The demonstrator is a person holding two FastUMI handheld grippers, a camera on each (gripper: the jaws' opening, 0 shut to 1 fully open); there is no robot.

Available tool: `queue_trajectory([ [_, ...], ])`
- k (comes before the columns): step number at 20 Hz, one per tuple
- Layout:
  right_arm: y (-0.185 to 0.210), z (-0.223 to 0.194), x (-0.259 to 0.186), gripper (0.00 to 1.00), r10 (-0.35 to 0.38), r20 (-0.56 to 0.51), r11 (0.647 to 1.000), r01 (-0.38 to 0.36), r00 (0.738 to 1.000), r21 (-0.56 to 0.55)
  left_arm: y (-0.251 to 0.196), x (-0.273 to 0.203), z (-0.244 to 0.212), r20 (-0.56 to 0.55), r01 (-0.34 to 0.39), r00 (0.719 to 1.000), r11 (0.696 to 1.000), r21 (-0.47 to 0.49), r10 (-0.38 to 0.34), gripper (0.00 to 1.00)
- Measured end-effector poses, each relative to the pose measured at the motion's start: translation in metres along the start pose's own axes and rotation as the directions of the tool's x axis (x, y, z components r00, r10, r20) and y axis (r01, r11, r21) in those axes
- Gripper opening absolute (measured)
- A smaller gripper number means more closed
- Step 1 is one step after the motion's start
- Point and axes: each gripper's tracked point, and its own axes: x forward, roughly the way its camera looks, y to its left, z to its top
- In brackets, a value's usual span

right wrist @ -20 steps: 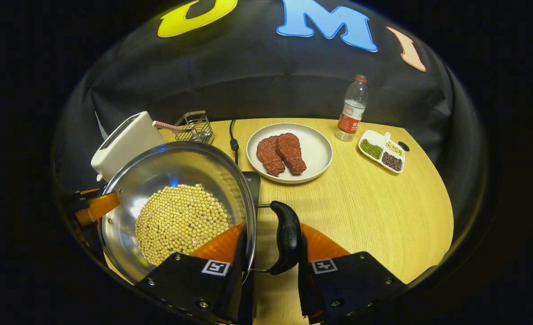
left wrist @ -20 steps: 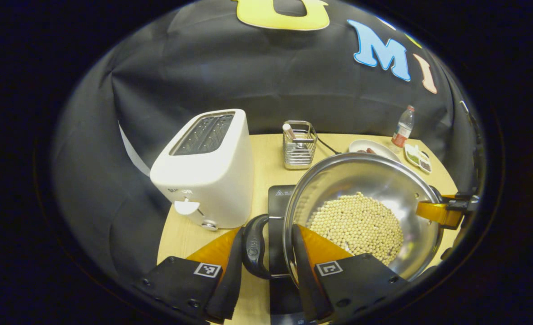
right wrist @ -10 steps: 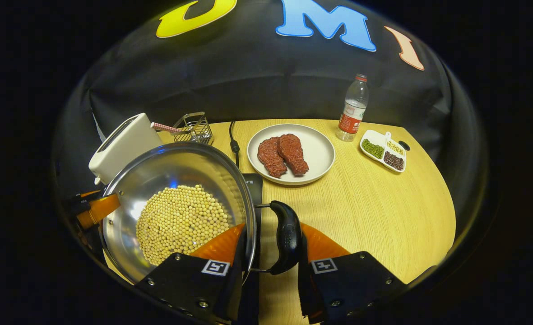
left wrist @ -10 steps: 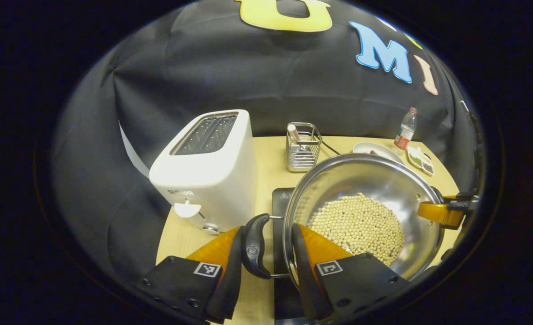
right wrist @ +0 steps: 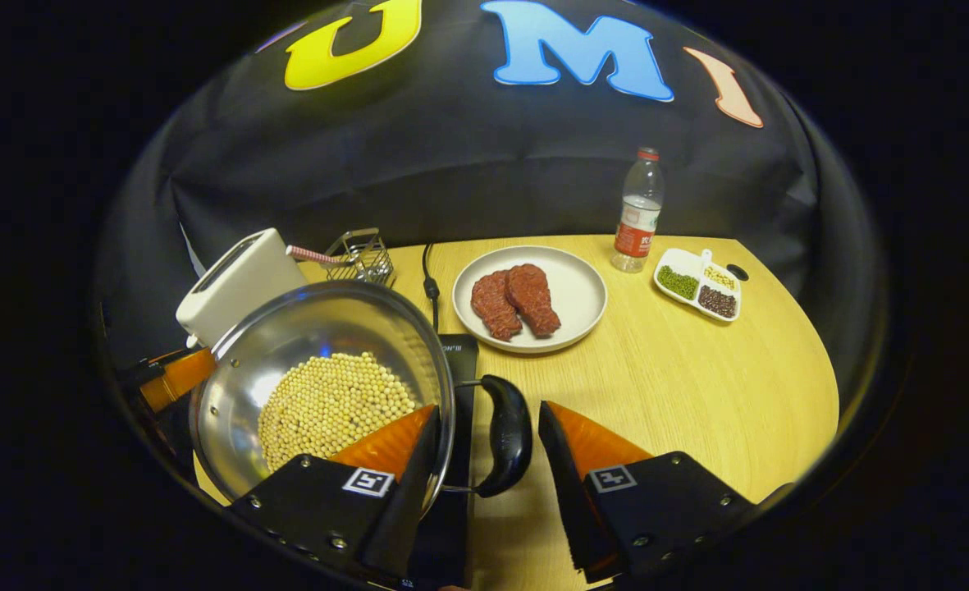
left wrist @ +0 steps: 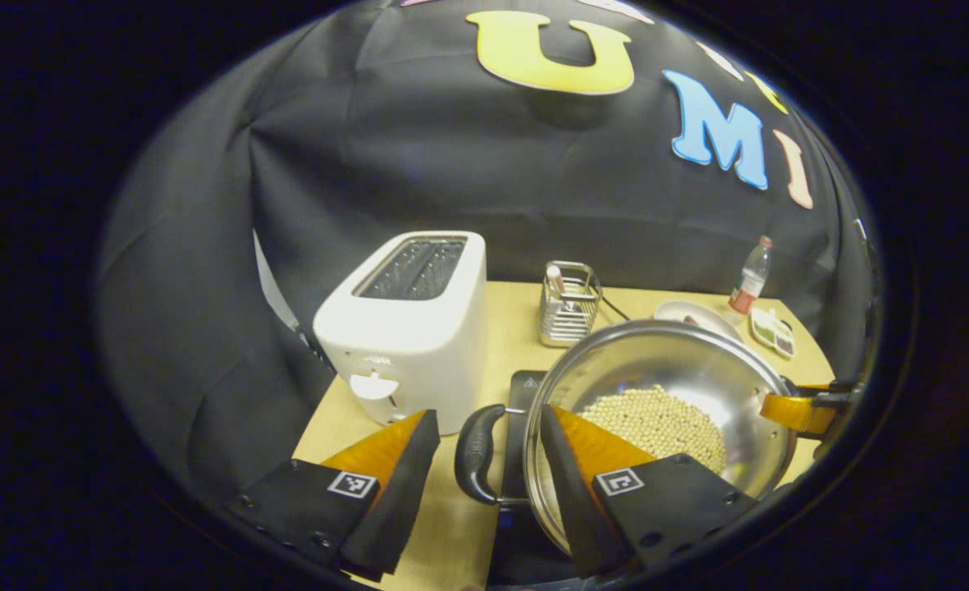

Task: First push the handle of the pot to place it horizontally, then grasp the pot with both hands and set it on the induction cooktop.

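Toaster (left wrist: 406,328) far L on tabletop (right wrist: 697,386). Pot (left wrist: 656,410) w/ beans sits on induction cooktop (left wrist: 521,410), so placing looks done. L hand-held gripper (left wrist: 484,460) spread open, fingers clear either side of L handle (left wrist: 476,451). R hand-held gripper (right wrist: 484,447) likewise open astride R handle (right wrist: 507,435), not touching: prob. letting go. Handles lie level, pot's handle-to-handle axis runs L-R.

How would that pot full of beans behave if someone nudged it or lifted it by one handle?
The pot is probably heavy for its size, given the layer of beans across its bottom. Lifted by one handle, it would likely tilt and the loose beans slide. Its polished metal wall looks slippery.
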Motion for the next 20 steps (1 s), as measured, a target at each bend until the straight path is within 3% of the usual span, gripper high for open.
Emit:
queue_trajectory([
  [2, -0.011, 0.015, -0.017, 0.78, 0.006, 0.053, 1.000, -0.005, 0.999, -0.010, -0.001, -0.020, 0.012, 0.037, -0.019, 0.999, 0.999, -0.040, 0.021, 0.82],
  [7, -0.053, 0.061, -0.077, 0.79, 0.020, 0.198, 0.999, -0.011, 0.980, -0.046, -0.046, -0.093, 0.053, 0.163, -0.014, 0.986, 0.996, -0.092, 0.029, 0.85],
  [13, -0.115, 0.133, -0.177, 0.79, 0.042, 0.389, 0.998, -0.019, 0.920, -0.063, -0.173, -0.196, 0.109, 0.373, 0.035, 0.927, 0.999, -0.024, -0.024, 0.85],
  [20, -0.171, 0.170, -0.275, 0.81, 0.105, 0.506, 0.993, -0.068, 0.856, -0.092, -0.313, -0.297, 0.154, 0.517, 0.091, 0.851, 0.995, 0.030, -0.094, 0.84],
])
